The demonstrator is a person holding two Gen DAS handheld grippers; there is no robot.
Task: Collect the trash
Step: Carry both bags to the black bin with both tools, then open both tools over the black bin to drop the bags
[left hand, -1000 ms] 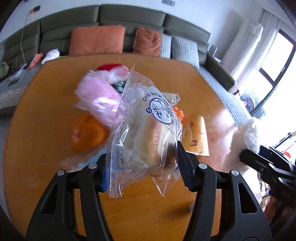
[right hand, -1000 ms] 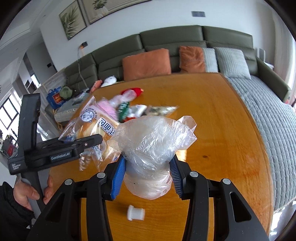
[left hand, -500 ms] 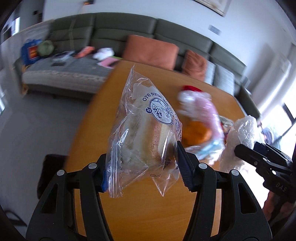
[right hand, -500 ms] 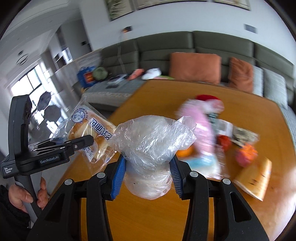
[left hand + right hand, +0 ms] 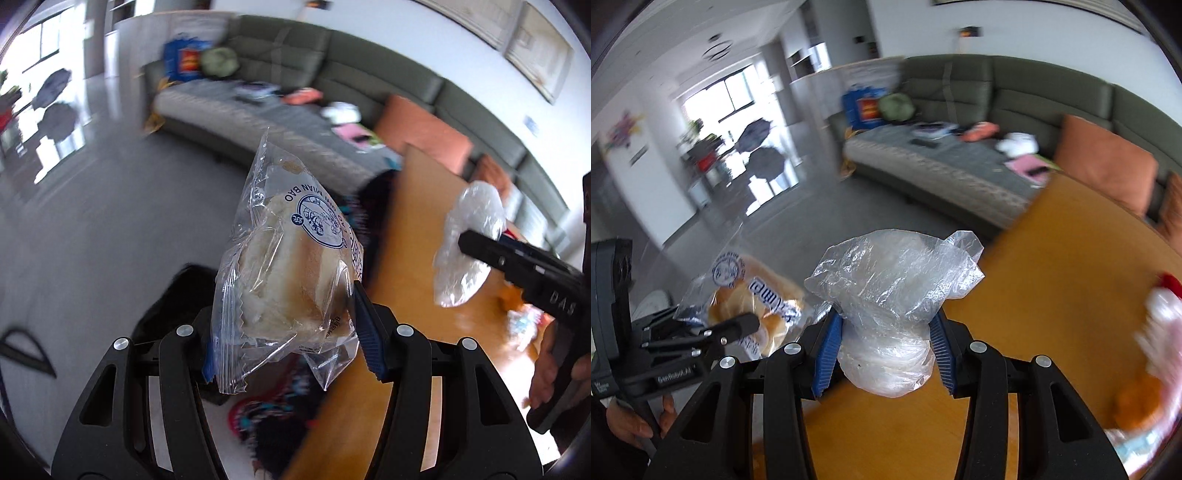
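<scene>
My left gripper (image 5: 291, 332) is shut on a clear bread bag (image 5: 288, 266) with a blue round logo and a bun inside, held past the table's left edge over the floor. It also shows in the right wrist view (image 5: 750, 306). My right gripper (image 5: 884, 350) is shut on a crumpled clear plastic bag (image 5: 890, 295), held over the wooden table (image 5: 1052, 280) near its left edge. That bag also shows in the left wrist view (image 5: 469, 243). More trash (image 5: 1152, 354) lies blurred at the table's right.
A dark bin or bag (image 5: 173, 295) sits on the grey floor below my left gripper. A colourful blurred object (image 5: 266, 424) lies by the table's edge. A green sofa (image 5: 1015, 107) with orange cushions stands behind the table.
Both grippers have swung left, away from the trash pile, each still holding its bag. The left one now hangs past the table edge over the floor.
</scene>
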